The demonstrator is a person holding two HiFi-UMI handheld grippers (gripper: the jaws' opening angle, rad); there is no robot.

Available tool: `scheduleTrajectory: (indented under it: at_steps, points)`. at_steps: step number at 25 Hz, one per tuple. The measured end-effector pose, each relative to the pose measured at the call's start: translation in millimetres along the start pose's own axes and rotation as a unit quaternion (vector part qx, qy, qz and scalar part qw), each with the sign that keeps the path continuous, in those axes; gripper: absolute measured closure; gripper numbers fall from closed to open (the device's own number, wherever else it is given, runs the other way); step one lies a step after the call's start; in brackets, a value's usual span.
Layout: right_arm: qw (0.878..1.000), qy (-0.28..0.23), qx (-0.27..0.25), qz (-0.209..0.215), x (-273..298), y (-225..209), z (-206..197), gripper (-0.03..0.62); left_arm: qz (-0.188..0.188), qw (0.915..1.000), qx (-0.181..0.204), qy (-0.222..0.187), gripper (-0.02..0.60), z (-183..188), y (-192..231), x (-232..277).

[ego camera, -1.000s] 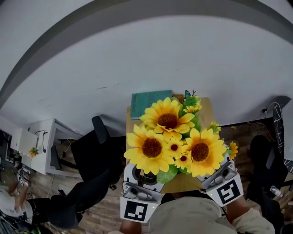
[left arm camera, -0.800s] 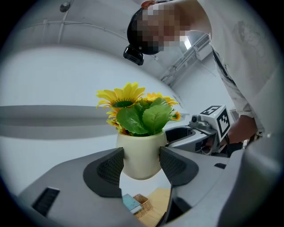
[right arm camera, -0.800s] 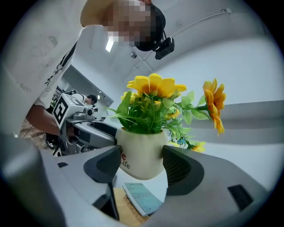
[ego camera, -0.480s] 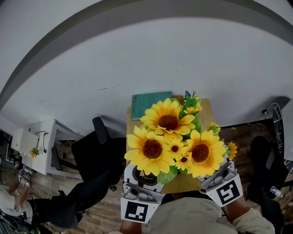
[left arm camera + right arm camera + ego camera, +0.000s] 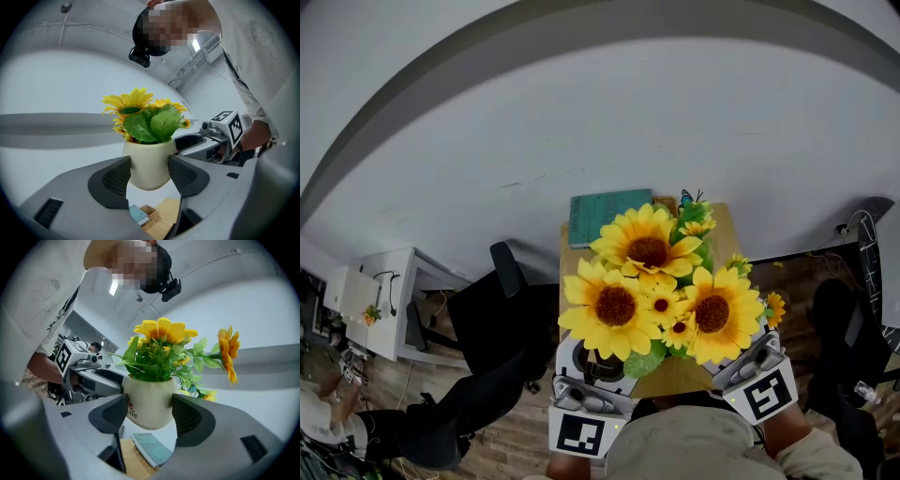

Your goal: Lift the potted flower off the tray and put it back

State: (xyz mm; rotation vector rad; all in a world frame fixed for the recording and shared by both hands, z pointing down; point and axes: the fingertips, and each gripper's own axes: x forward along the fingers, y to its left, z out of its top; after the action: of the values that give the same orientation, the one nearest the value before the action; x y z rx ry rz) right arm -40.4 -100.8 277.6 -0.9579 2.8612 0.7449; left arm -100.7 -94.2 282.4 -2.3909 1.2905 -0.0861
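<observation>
The potted flower [image 5: 661,300], yellow sunflowers in a cream pot, hangs in the air well above the wooden table [image 5: 727,230]. My left gripper [image 5: 598,367] and right gripper [image 5: 748,361] hold it from opposite sides, their fingertips hidden under the blooms. In the left gripper view the pot [image 5: 149,164] sits pinched between both pads of the left gripper [image 5: 149,174]. The right gripper view shows the pot [image 5: 150,404] clamped the same way by the right gripper [image 5: 150,416]. Far below lies the wicker tray [image 5: 149,216], also visible as the tray [image 5: 136,459].
A green book [image 5: 605,214] lies at the table's far left corner, next to the tray. A black office chair [image 5: 502,309] stands left of the table and a white desk [image 5: 389,300] further left. Dark chairs are at the right.
Almost nothing: the flowers and both grippers have drifted a few pixels to the right in the head view, still held aloft.
</observation>
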Motion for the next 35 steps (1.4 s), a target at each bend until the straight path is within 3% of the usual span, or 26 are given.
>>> scheduleTrajectory:
  at_steps: [11,21,26,35]
  points:
    - [1.0,0.021,0.009,0.006,-1.6,2.1,-3.0,0.283,-0.005,0.9998,-0.011,0.017,0.316,-2.7,-3.2,0.0]
    - [0.997,0.061,0.043,0.017,-2.8,12.3,-67.6,0.284,-0.015,0.9973,-0.037,0.062,0.316,-64.8,-20.4,10.9]
    - [0.982,0.156,0.105,0.024,-15.2,28.1,-118.9,0.286,-0.018,0.9845,-0.105,0.14,0.318,-112.1,-35.4,3.1]
    - [0.969,0.201,0.136,0.046,-21.9,57.2,-181.7,0.289,-0.042,0.9746,-0.107,0.192,0.319,-175.3,-60.8,-0.7]
